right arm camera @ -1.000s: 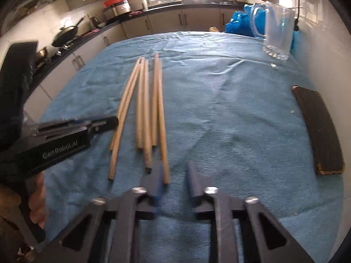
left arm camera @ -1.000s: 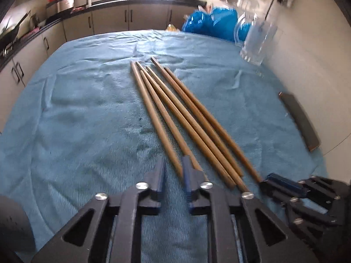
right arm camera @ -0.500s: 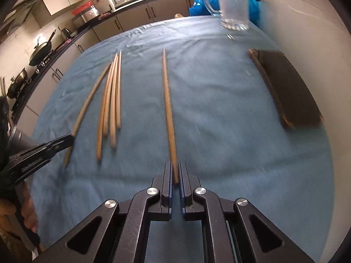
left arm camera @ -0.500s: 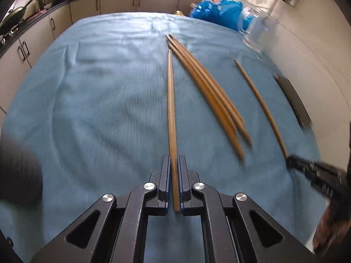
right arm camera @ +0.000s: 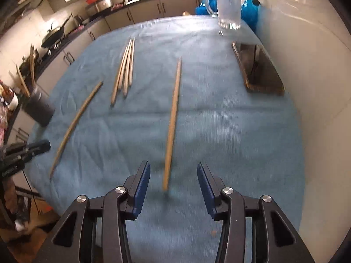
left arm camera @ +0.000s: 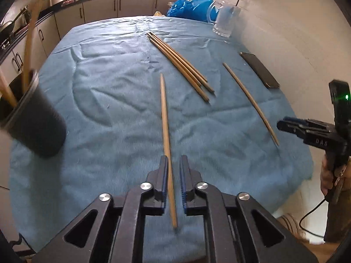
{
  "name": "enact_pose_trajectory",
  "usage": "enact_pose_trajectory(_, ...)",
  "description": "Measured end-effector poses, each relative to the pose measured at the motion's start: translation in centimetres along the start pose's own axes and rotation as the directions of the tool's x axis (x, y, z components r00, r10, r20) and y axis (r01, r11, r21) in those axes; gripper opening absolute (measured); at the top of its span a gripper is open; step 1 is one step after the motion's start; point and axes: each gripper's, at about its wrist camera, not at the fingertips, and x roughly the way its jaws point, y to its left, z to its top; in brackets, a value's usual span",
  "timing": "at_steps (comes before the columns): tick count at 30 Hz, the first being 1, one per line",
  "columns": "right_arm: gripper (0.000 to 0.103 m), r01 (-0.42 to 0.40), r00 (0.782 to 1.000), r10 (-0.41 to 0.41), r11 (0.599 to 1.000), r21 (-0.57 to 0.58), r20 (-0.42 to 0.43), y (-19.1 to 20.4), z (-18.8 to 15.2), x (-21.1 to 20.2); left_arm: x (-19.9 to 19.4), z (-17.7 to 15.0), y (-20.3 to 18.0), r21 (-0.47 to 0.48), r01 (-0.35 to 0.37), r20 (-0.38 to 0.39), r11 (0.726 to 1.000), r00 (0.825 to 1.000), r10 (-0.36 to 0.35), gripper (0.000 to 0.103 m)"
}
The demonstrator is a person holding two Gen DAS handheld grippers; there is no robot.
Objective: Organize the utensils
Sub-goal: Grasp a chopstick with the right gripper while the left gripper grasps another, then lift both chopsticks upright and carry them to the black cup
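Note:
A wooden chopstick (left arm camera: pixel 164 120) runs between the jaws of my left gripper (left arm camera: pixel 173 160). The jaws are opening: the stick leans on the left pad with a gap on its right. My right gripper (right arm camera: pixel 173 168) is opening wide, and a blurred chopstick (right arm camera: pixel 174 109) lies loose between its pads, touching neither. Three more chopsticks (left arm camera: pixel 182 65) lie bundled on the blue cloth (left arm camera: pixel 109 87) further back. At the table's left edge stands a black holder cup (left arm camera: pixel 33 120) with chopsticks in it. From the left wrist view the right gripper (left arm camera: pixel 283 125) shows at the right edge.
A glass mug (left arm camera: pixel 226 22) stands at the far right corner beside a blue bag (left arm camera: pixel 190 6). A dark flat phone-like slab (right arm camera: pixel 258 70) lies along the white wall. Kitchen counters and cabinets run behind and to the left of the table.
A second ago the chopsticks lay in one bundle. Each gripper then shut on one and carried it away sideways. Now the right jaws have sprung wide and the left jaws have parted slightly.

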Motion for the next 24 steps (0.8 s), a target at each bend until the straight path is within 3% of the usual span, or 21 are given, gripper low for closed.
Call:
enact_pose_trajectory(2,0.049,0.014,1.000,-0.014,1.000,-0.004,-0.003,0.4,2.1,1.3,1.7,1.9,-0.1,-0.015,-0.011,-0.013,1.000,1.000,0.011,0.021)
enact_pose_trajectory(6,0.047,0.080,0.996,-0.081,0.996,-0.035,-0.034,1.3,6.7,4.7,5.7,5.5,-0.1,-0.003,-0.090,-0.037,0.996,0.995,0.090,0.021)
enact_pose_trajectory(10,0.030,0.141,0.986,-0.145,0.989,-0.048,-0.086,1.6,9.9,8.0,8.1,7.8,-0.1,-0.001,-0.124,-0.046,0.992,0.991,0.124,0.021)
enact_pose_trajectory(12,0.024,0.161,0.979,-0.165,0.986,-0.040,-0.117,1.4,11.3,9.3,8.8,8.9,0.0,0.007,-0.123,-0.065,0.992,0.990,0.123,0.021)
enact_pose_trajectory(19,0.023,0.200,0.964,-0.201,0.980,-0.024,-0.172,2.3,15.3,11.8,10.0,11.1,0.3,-0.005,-0.115,-0.076,0.993,0.991,0.114,0.021)
enact_pose_trajectory(22,0.014,0.206,0.959,-0.204,0.978,-0.010,-0.195,2.5,16.4,12.5,10.2,11.2,0.4,-0.001,-0.110,-0.075,0.994,0.991,0.109,0.021)
enact_pose_trajectory(23,0.010,0.211,0.958,-0.209,0.977,-0.009,-0.196,2.6,16.6,12.6,10.2,11.2,0.4,0.001,-0.109,-0.075,0.994,0.991,0.109,0.017)
enact_pose_trajectory(24,0.008,0.216,0.958,-0.214,0.976,-0.010,-0.192,2.6,16.6,12.6,10.2,11.2,0.4,0.001,-0.108,-0.073,0.994,0.992,0.108,0.006)
